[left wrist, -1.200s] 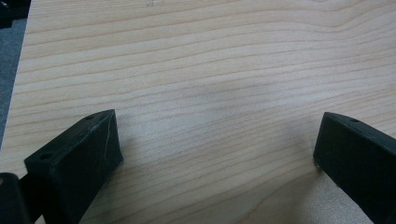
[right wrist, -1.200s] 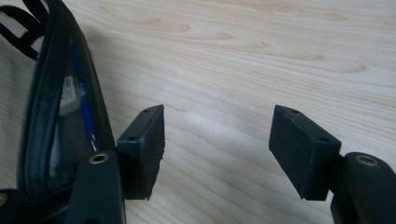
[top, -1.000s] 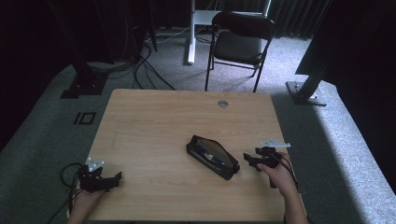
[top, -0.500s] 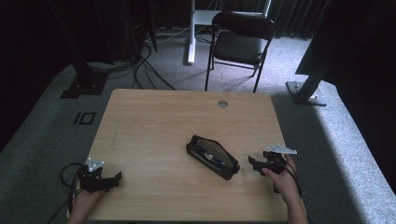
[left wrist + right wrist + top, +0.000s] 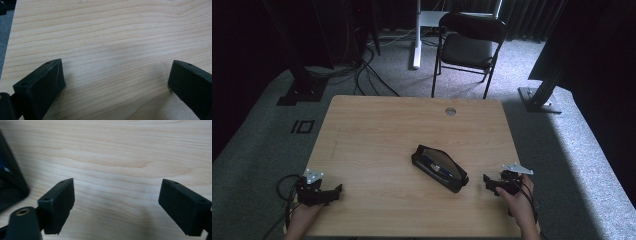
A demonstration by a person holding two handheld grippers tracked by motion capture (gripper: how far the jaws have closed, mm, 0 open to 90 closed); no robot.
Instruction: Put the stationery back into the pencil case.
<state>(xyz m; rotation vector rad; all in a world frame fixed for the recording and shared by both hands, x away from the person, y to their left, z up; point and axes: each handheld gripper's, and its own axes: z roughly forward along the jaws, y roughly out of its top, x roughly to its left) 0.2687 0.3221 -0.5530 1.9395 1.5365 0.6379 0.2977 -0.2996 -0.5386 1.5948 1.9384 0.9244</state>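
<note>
Near table (image 5: 377, 130) edge, right gripper (image 5: 488, 181)

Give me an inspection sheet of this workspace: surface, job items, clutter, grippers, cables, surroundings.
Surface: wooden table, with a round grommet hole near the far edge.
Job's things: black pencil case lying open at mid-table, pens inside.
Clutter: nothing seen.
Grippers: left gripper open at the near left corner; right gripper just right of the case, its jaws have just been opening, nothing between them.
Cables: floor cables beyond the table.
Surroundings: folding chair, grey carpet.
</note>
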